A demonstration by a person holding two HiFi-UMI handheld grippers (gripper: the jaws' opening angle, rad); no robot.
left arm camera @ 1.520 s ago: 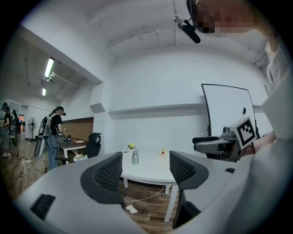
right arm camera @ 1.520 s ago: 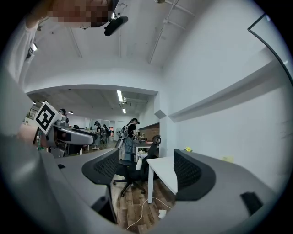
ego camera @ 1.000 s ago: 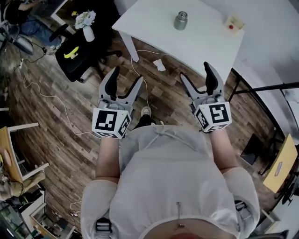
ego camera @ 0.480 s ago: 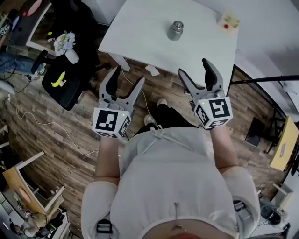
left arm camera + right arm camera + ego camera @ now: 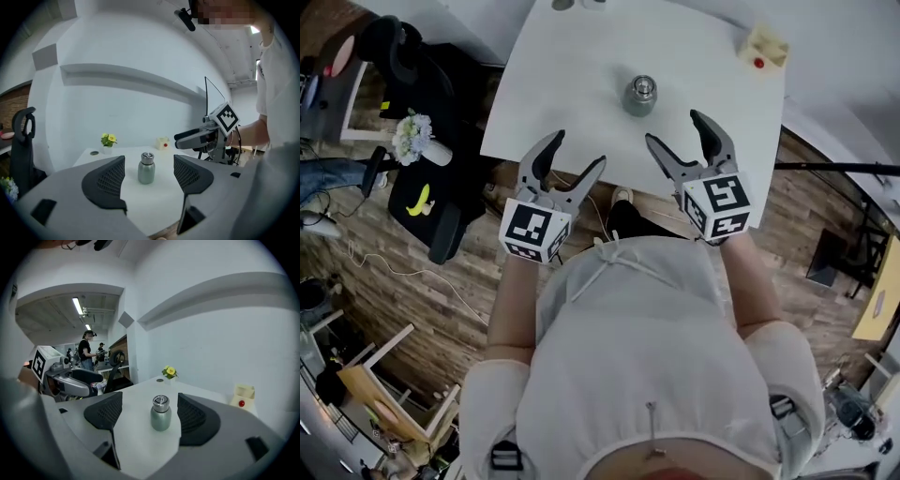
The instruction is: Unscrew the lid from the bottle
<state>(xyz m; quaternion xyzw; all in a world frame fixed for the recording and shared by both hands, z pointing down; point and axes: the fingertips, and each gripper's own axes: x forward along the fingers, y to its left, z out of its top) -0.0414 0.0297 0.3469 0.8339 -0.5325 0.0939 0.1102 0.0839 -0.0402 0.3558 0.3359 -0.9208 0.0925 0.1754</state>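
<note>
A small grey metal bottle (image 5: 639,95) with a silver screw lid (image 5: 147,157) stands upright on the white table (image 5: 572,84), toward its near edge. My left gripper (image 5: 577,150) hovers open over that edge, to the left of and short of the bottle. To the bottle's right, my right gripper (image 5: 674,128) is likewise open and apart from it. In each gripper view the bottle (image 5: 160,414) shows between the two jaws but well beyond them. Nothing is held.
A pale yellow box with a red button (image 5: 766,49) sits at the table's far right. A small vase of yellow flowers (image 5: 108,140) stands at the far left corner. A black office chair (image 5: 441,202) is on the wooden floor to the left.
The person has walked up to the table. Both grippers now reach its near edge and the bottle is much closer. The jaws stand as wide as before.
</note>
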